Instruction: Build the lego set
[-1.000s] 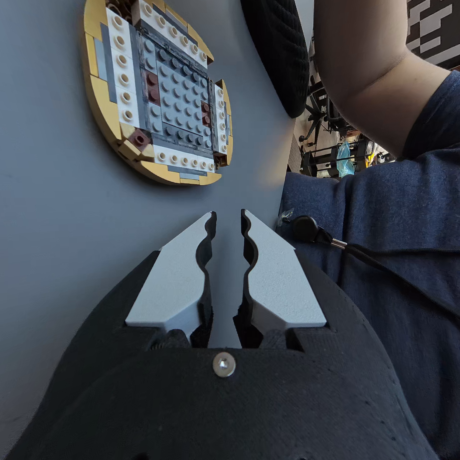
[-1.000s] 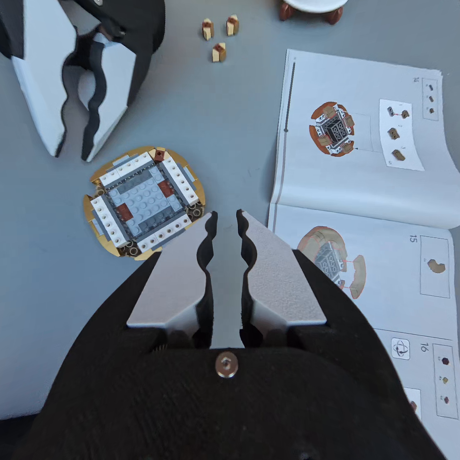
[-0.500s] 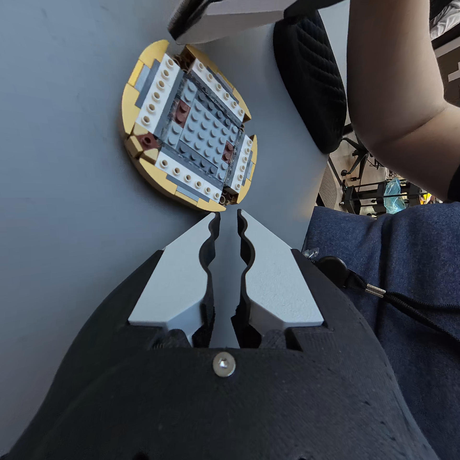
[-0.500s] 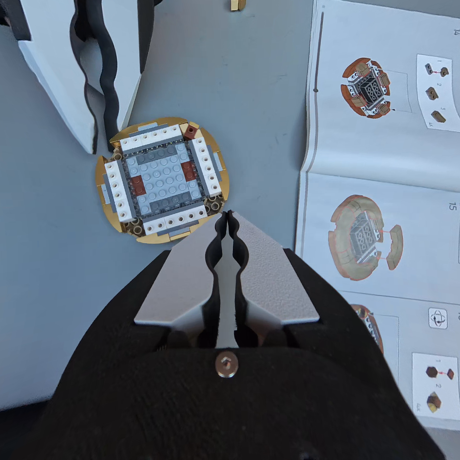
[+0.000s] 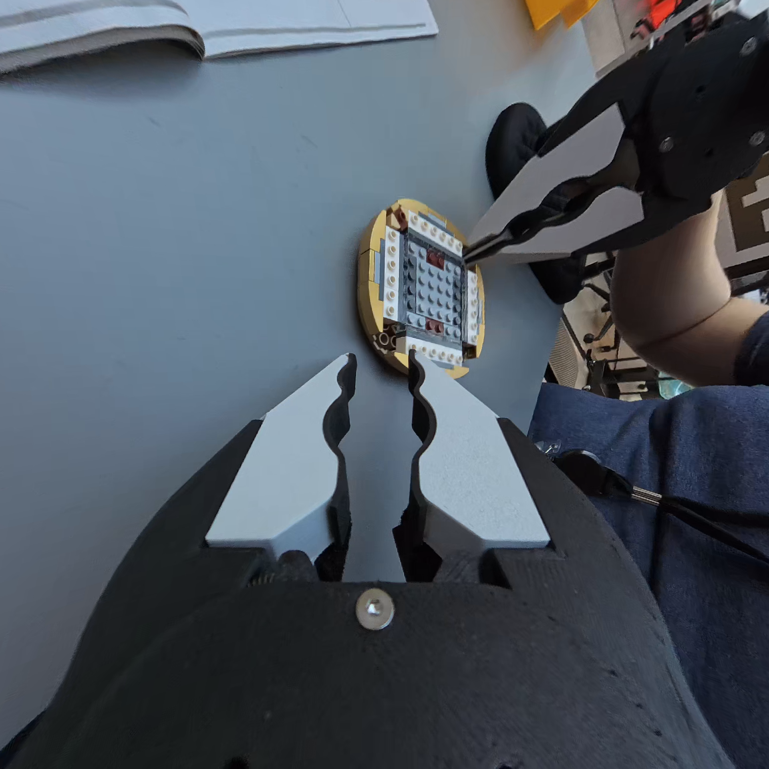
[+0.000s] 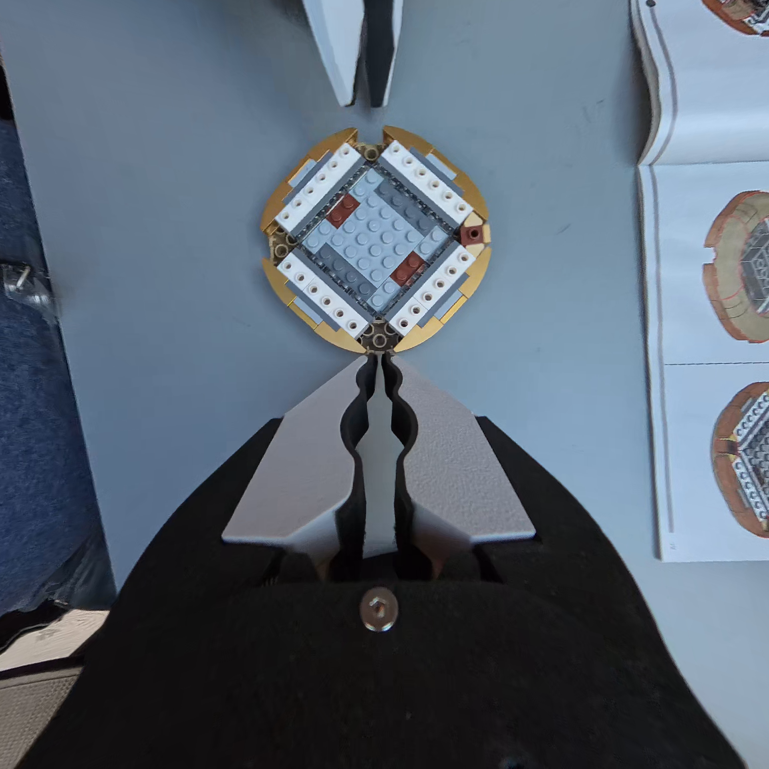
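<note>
Gold-rimmed lego build (image 6: 376, 241), near corner behind closed right gripper (image 6: 375, 361) tips.

round lego builds (image 6: 376, 241): 1
grippers: 2, left (image 5: 383, 360) and right (image 6: 375, 361)
instruction booklets (image 6: 703, 266): 1

Grey-blue tabletop (image 5: 174, 233), smooth, with a few faint scuffs. Beyond its near edge, a person's dark blue garment (image 5: 674, 541) presses against it, with a black cord and metal-tipped plug (image 5: 599, 478) lying across the fabric. A bare forearm (image 5: 666, 324) reaches in above the tabletop's edge. Past that edge, a black mesh chair back (image 5: 516, 137) and, lower down, dark wheeled chair bases (image 5: 599, 358) on a pale floor. Yellow sheets (image 5: 557, 10) sit off the tabletop's far corner
</note>
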The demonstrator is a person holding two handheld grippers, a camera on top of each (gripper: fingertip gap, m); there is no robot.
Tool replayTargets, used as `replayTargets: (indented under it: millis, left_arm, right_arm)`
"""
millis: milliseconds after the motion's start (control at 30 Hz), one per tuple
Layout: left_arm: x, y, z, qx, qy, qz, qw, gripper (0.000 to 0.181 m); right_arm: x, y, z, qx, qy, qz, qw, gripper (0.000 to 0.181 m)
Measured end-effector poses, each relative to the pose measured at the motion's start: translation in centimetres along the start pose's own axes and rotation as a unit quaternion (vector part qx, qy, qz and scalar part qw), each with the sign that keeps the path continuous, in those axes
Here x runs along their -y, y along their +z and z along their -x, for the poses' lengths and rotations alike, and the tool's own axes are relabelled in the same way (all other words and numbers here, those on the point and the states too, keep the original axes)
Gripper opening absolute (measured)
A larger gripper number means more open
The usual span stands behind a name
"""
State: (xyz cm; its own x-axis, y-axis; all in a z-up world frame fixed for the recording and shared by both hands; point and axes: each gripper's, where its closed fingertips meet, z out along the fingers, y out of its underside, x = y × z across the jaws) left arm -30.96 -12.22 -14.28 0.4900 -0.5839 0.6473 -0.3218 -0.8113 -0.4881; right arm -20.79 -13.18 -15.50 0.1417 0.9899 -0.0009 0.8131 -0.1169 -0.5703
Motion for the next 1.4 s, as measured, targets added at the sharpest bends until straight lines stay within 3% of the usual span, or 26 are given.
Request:
replayTargets:
  millis: [100, 267, 367, 467, 667, 800, 1100, 1233, 1400]
  left_arm:
    - [0.6, -1.2, -0.6, -0.005, 0.018, -0.035, 0.999, 0.033]
    - [1.7, -0.5, -3.6, 0.047, 0.199, -0.104, 0.973, 0.099]
    - [2.1, 1.1, -5.3, 0.085, 0.268, -0.121, 0.952, 0.114]
    - [2.0, 2.6, -4.6, 0.136, 0.284, -0.104, 0.943, 0.128]
    - [0.3, 3.2, -3.4, 0.143, 0.262, -0.081, 0.951, 0.127]
    - [-0.2, 3.6, -2.8, 0.168, 0.287, -0.066, 0.941, 0.13]
    - [0.2, 6.2, -2.0, 0.209, 0.326, -0.019, 0.922, 0.13]
    - [0.5, 6.6, -1.9, 0.199, 0.308, -0.02, 0.93, 0.117]
    - [0.5, 6.5, -1.9, 0.197, 0.304, -0.024, 0.932, 0.117]
  right_arm:
    - [-0.1, -0.4, 1.0, 0.008, 0.01, 0.003, 1.0, 0.008]
    - [2.0, -2.2, -2.0, -0.029, 0.027, -0.038, 0.999, 0.012]
    - [3.7, -1.8, -4.1, -0.032, 0.046, -0.067, 0.996, 0.018]
    - [3.5, -0.3, -4.6, -0.011, 0.068, -0.055, 0.996, 0.027]
    - [3.0, 0.5, -1.8, 0.104, 0.204, -0.097, 0.969, 0.046]
    - [2.4, 0.7, -1.4, 0.072, 0.184, -0.1, 0.975, 0.063]
    - [2.8, 1.1, -0.8, 0.082, 0.226, -0.118, 0.963, 0.054]
    - [2.8, 1.2, -0.7, 0.08, 0.234, -0.12, 0.961, 0.053]
    - [2.8, 0.9, -0.7, 0.102, 0.268, -0.126, 0.95, 0.054]
